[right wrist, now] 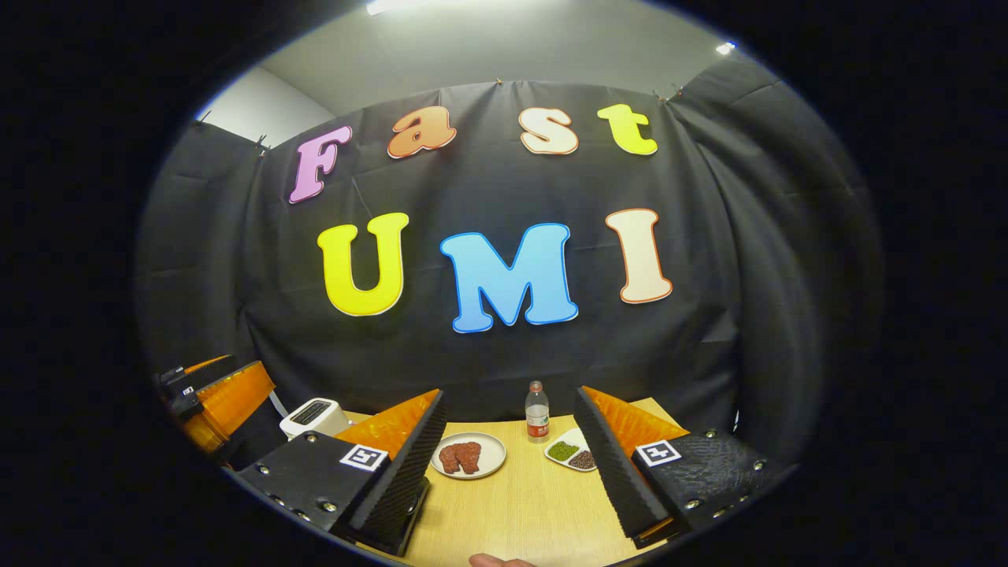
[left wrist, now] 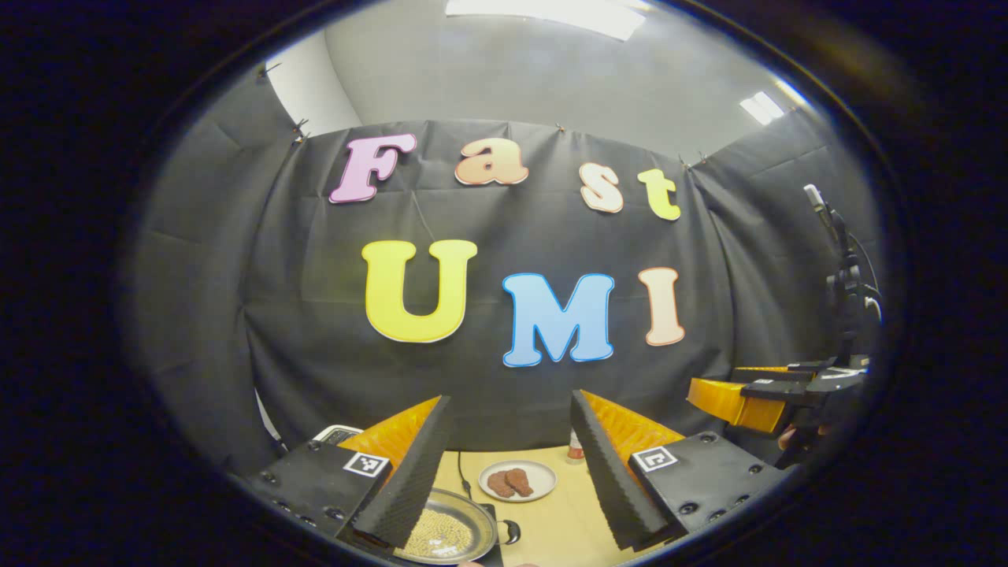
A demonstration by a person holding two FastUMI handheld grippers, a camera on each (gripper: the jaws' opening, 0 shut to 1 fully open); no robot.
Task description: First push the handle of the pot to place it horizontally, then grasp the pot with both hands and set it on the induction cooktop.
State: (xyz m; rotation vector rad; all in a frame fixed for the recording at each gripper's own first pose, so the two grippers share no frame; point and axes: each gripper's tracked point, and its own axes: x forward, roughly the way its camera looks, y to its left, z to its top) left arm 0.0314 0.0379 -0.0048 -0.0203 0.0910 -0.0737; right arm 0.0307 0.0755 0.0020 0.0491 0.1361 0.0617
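Observation:
A shallow steel pot (left wrist: 445,534) holding yellowish grains lies at the bottom of the left gripper view, just below my left finger. Its small black handle (left wrist: 510,533) sticks out to the right. A dark flat slab (left wrist: 494,551) lies against the pot; whether the pot rests on it I cannot tell. My left gripper (left wrist: 510,398) hangs open above the table, holding nothing. The right gripper (right wrist: 509,394) is open and empty too, raised over the wooden table (right wrist: 520,504). Each gripper appears at the edge of the other's view: the right gripper (left wrist: 736,402), the left gripper (right wrist: 224,398).
A white plate of brown meat pieces (right wrist: 468,455) sits mid-table, with a water bottle (right wrist: 537,411) and a small dish of green and dark grains (right wrist: 572,453) behind it. A white toaster (right wrist: 313,416) stands at the back left. A black cable (left wrist: 461,472) runs back from the pot.

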